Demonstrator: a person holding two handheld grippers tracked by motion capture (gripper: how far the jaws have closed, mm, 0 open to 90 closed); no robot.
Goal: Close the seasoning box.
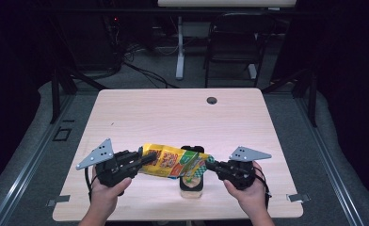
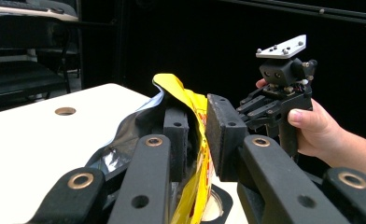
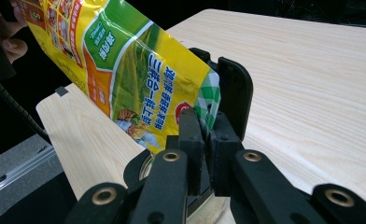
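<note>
High view looks down on the table [image 1: 126, 113]; both tool views close in on the yellow bag [image 1: 173, 161].

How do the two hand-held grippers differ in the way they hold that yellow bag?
The left hand-held gripper has one jaw inside the bag's open mouth and one outside, with a gap showing. The right hand-held gripper pinches the sealed checkered corner, jaws nearly together. Both keep the bag lifted over a container on the table.

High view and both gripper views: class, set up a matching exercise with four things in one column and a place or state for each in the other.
1 yellow bag
2 left gripper
3 right gripper
4 jar

A on the table under the bag
B held up between both grippers
C clamps the checked corner
D jaws astride the open edge, a gap at one pad

Pairs: 1-B, 2-D, 3-C, 4-A
</note>
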